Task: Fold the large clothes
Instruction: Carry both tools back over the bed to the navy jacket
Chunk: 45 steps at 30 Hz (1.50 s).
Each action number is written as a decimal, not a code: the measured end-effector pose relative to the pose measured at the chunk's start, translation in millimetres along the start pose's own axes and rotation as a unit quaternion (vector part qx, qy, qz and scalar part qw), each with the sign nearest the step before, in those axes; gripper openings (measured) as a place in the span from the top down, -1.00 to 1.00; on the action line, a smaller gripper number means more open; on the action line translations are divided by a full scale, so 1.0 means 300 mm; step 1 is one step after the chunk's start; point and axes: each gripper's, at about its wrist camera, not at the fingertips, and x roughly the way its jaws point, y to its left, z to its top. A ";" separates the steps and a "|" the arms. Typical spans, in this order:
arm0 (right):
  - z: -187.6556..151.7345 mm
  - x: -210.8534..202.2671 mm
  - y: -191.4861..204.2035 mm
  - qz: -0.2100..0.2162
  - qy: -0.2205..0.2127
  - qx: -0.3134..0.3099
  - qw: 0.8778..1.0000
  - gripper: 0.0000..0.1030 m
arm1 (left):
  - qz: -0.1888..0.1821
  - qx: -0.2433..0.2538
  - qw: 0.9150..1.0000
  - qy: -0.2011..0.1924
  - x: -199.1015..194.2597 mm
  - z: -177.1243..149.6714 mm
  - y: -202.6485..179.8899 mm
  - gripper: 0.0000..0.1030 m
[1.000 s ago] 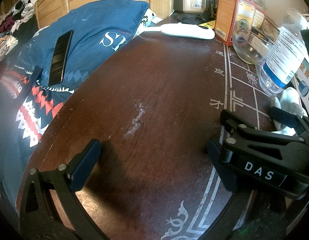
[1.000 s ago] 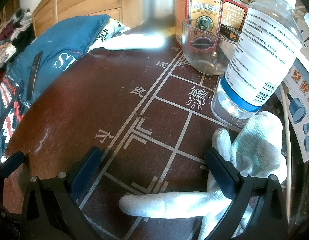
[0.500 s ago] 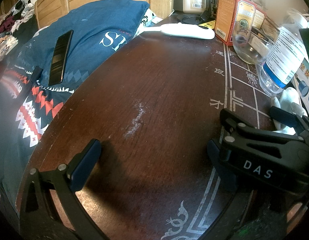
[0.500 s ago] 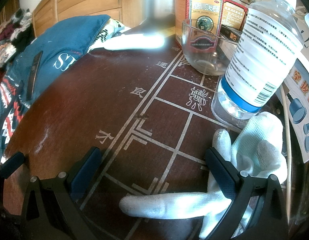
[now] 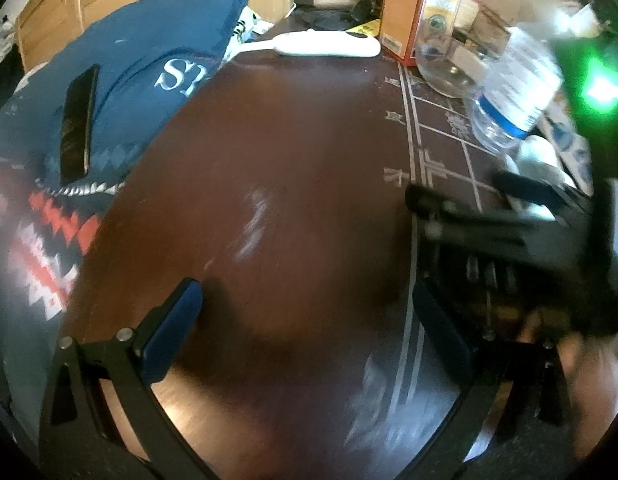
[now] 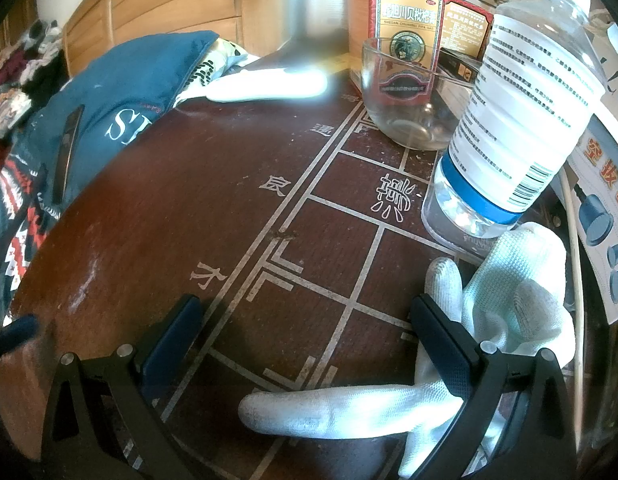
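Both claws, left (image 5: 305,320) and right (image 6: 305,328), gaping, empty over my table (image 5: 301,152); glove (image 6: 509,292), bottle (image 6: 521,128) crowd right side; garment (image 5: 149,52) upper left.

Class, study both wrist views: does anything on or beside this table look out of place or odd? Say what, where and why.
A white glove lies crumpled on the table by the water bottle, partly under the open right tongs. A dark phone rests on the blue garment beside the table, where folding could tip it off.
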 end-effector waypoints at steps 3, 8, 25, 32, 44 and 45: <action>0.000 -0.003 -0.004 0.003 -0.003 0.002 1.000 -1.00 | 0.024 -0.017 0.997 -0.074 -0.223 -0.068 0.133 -0.99; -0.012 -0.127 0.020 0.020 -0.074 -0.006 0.997 -1.00 | 0.124 -0.059 0.966 -0.221 -0.718 -0.197 0.446 -1.00; 0.013 -1.415 0.719 0.361 -0.413 -0.150 0.822 -1.00 | 0.166 -0.182 0.842 -0.481 -1.901 -0.616 0.652 -1.00; -0.271 -1.406 1.055 0.508 -0.339 -0.254 0.751 -1.00 | 0.100 -0.208 0.831 -0.506 -1.914 -0.718 0.585 -1.00; -1.050 -0.805 1.676 0.516 -0.024 -0.454 0.726 -1.00 | 0.078 -0.242 0.847 -0.467 -1.807 -0.833 0.581 -1.00; -1.119 -0.787 1.656 0.507 -0.013 -0.475 0.719 -1.00 | 0.079 -0.252 0.841 -0.472 -1.813 -0.859 0.605 -1.00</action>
